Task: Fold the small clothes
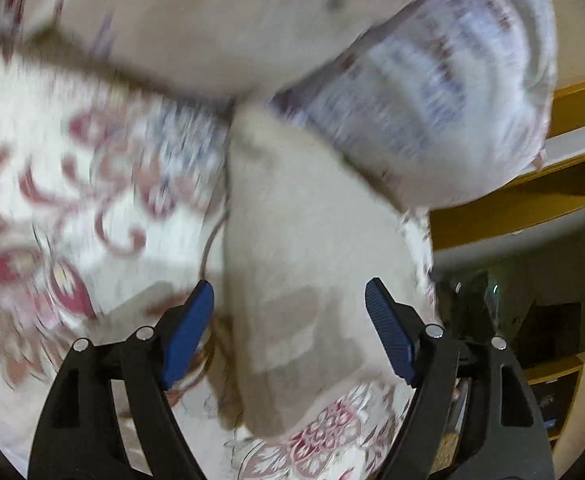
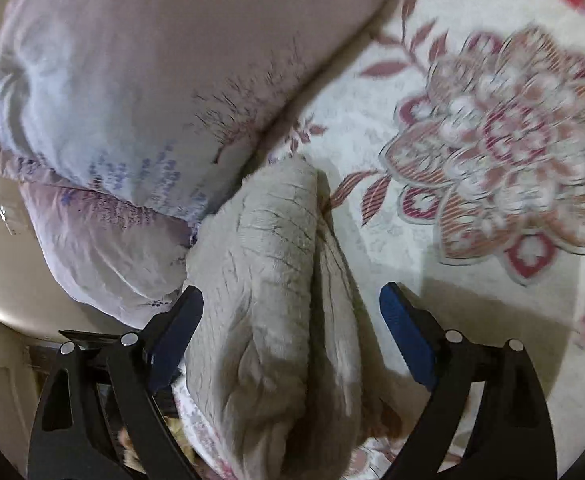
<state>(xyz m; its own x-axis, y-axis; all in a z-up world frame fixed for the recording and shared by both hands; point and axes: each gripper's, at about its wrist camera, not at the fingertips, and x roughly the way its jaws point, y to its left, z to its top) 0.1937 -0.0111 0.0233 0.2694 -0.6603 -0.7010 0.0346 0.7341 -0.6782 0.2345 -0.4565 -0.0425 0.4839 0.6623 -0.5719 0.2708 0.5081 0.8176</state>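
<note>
A small beige garment (image 1: 304,280) lies bunched on a floral bedsheet (image 1: 72,184). In the left wrist view it runs between the blue-padded fingers of my left gripper (image 1: 290,312), which is open around it. The view is blurred. In the right wrist view the same beige garment (image 2: 268,304) lies in thick wrinkled folds between the fingers of my right gripper (image 2: 292,316), also open and not clamped. I cannot tell whether the pads touch the cloth.
A lavender-printed pillow (image 2: 132,92) lies against the garment's far end; it also shows in the left wrist view (image 1: 444,92). The floral sheet (image 2: 472,152) spreads to the right. Yellow wooden shelving (image 1: 552,200) and dark furniture (image 1: 532,328) stand beyond the bed edge.
</note>
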